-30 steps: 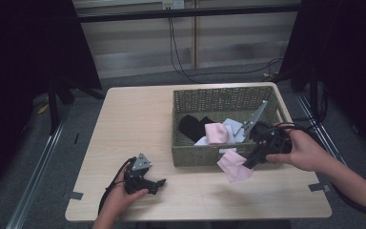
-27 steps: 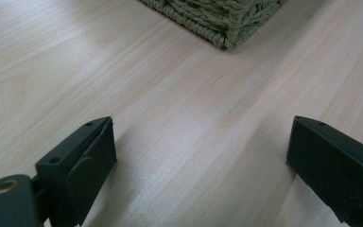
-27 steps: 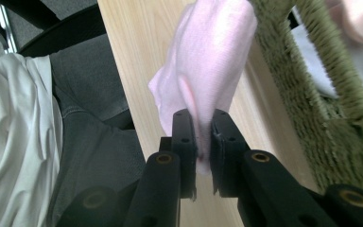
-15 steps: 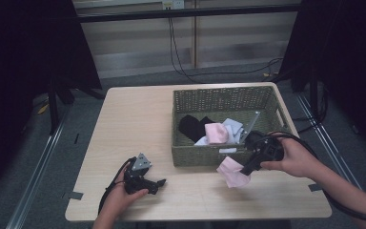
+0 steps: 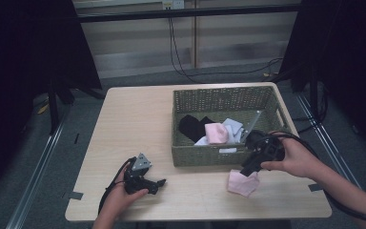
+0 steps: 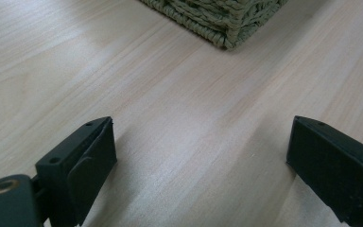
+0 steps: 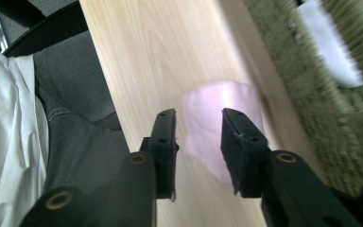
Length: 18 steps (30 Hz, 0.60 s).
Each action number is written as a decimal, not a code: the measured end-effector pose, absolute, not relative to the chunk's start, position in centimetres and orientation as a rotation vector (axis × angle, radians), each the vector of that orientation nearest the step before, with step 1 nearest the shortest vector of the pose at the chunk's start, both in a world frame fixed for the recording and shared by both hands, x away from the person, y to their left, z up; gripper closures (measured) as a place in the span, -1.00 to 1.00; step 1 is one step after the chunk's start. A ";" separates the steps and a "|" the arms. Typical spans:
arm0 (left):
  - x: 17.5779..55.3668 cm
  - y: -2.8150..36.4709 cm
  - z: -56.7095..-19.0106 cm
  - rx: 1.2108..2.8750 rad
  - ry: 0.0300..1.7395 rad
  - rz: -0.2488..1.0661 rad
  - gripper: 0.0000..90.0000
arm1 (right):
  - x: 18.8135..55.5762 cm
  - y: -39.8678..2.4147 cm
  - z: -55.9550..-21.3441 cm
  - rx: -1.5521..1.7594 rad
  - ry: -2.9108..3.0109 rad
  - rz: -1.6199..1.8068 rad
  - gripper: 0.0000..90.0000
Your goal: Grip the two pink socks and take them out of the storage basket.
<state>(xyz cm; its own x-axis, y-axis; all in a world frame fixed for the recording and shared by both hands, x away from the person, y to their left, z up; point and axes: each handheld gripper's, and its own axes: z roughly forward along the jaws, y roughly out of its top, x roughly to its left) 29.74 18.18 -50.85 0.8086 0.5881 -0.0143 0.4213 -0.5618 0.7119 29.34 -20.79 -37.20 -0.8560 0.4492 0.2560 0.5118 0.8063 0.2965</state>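
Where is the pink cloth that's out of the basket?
In the high view, the pink cloth lies on the table's right front, just before the basket, under the right gripper.

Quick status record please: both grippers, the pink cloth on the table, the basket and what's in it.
left gripper: jaws wide open, low over bare table, holding nothing
right gripper: jaws parted, just above the pink cloth; grip cannot be confirmed
pink cloth: on the table in front of the basket, outside it
basket: woven, right half of the table
basket contents: black cloth, another pink piece, pale pieces
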 end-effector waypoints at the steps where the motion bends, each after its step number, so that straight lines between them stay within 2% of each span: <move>1: 29.7 18.2 -50.8 2.253 0.736 0.291 -0.81 | 29.5 -20.9 -36.5 -0.767 -2.830 -0.548 0.42; 11: 29.7 18.1 -50.9 2.244 0.744 0.289 -0.81 | 31.3 -21.3 -33.4 -0.835 -2.846 -0.646 0.30; 18: 29.8 18.1 -50.9 2.243 0.740 0.298 -0.81 | 33.8 -20.9 -33.2 -0.938 -2.868 -0.648 0.22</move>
